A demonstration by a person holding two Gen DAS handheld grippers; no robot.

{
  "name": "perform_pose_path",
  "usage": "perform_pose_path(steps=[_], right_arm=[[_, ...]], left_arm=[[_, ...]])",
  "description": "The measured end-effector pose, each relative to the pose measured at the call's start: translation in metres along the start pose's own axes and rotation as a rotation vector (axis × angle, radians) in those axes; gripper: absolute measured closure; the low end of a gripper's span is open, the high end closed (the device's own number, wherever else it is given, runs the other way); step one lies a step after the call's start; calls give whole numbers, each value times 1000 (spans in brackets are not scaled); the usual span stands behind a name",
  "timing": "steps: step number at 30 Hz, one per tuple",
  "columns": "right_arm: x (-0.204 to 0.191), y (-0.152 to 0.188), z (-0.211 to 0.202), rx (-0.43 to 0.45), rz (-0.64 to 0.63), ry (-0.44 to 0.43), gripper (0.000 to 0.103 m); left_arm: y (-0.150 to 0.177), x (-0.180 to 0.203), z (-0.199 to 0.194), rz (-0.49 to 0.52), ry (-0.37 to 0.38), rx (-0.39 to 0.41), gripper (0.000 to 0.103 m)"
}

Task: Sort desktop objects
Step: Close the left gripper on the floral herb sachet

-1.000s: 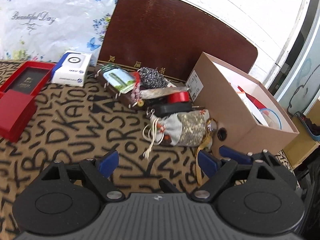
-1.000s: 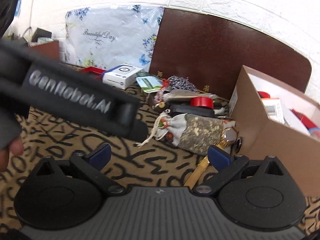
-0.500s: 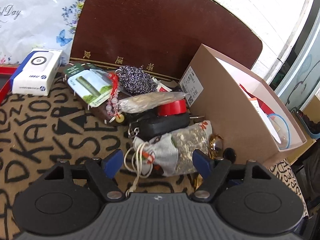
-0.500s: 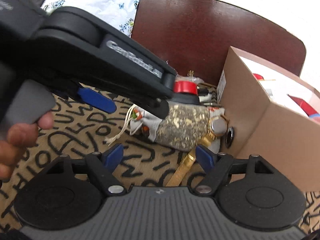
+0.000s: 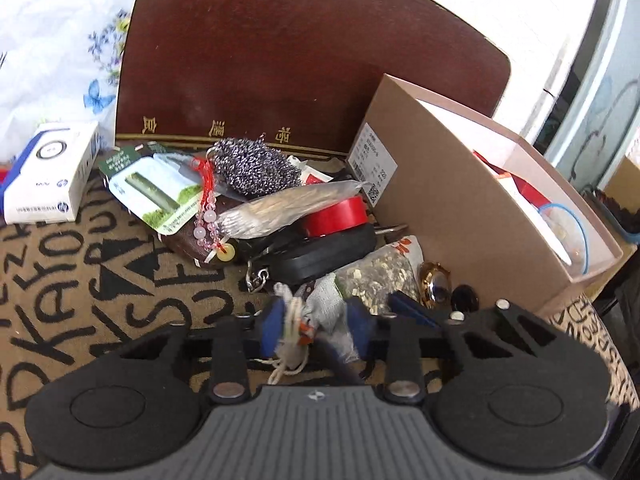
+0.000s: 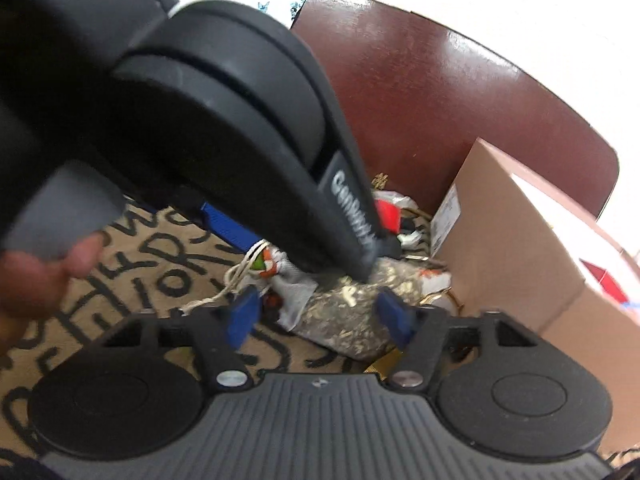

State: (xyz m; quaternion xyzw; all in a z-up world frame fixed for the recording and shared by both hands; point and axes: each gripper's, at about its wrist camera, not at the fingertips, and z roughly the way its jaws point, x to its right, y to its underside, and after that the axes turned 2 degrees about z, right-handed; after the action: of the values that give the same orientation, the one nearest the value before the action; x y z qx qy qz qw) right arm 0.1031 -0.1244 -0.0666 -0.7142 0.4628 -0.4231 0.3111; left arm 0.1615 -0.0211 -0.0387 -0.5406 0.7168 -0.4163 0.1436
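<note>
A grey drawstring pouch (image 5: pixel 376 276) with a speckled herb print lies on the lettered tablecloth (image 5: pixel 100 280), beside the cardboard box (image 5: pixel 440 208). My left gripper (image 5: pixel 317 326) is closing on the pouch's gathered neck; cloth and white cord fill the space between its blue pads. My right gripper (image 6: pixel 318 316) is closing around the pouch's body (image 6: pixel 344 312), with a narrow gap still showing at its left pad. One of its blue fingers (image 5: pixel 408 306) shows in the left wrist view. The left tool's black housing (image 6: pixel 224 112) fills the upper left of the right wrist view.
Behind the pouch lie a black case (image 5: pixel 328 252), red tape roll (image 5: pixel 336 214), steel scourer (image 5: pixel 256 168), bead charm (image 5: pixel 208 224) and green carded pack (image 5: pixel 152 188). A gold watch (image 5: pixel 434 280) rests against the box. A white carton (image 5: pixel 48 176) sits far left; a dark board (image 5: pixel 300 60) stands behind.
Both grippers moved forward to the pouch and their jaws narrowed from wide open. The left now pinches the pouch's neck; the right brackets its body.
</note>
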Motion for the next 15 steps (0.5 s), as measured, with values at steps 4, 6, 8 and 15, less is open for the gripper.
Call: perform_pose_path(steps=[4,6,8,15], right_arm=[[2,2,-6,14,-6,-31,69],[3,3,-11,24,-4,-48,73],[4,4,-14,14,18,-99,82],[4,7,-22,-39,46,-226,75]], left_arm=[[6,7,-13,17,-4,10,86],[11,9,-21,22,-3,9,99],[17,9,-29,-13,23,4,103],[25,14,-44,2,-11,20,101]])
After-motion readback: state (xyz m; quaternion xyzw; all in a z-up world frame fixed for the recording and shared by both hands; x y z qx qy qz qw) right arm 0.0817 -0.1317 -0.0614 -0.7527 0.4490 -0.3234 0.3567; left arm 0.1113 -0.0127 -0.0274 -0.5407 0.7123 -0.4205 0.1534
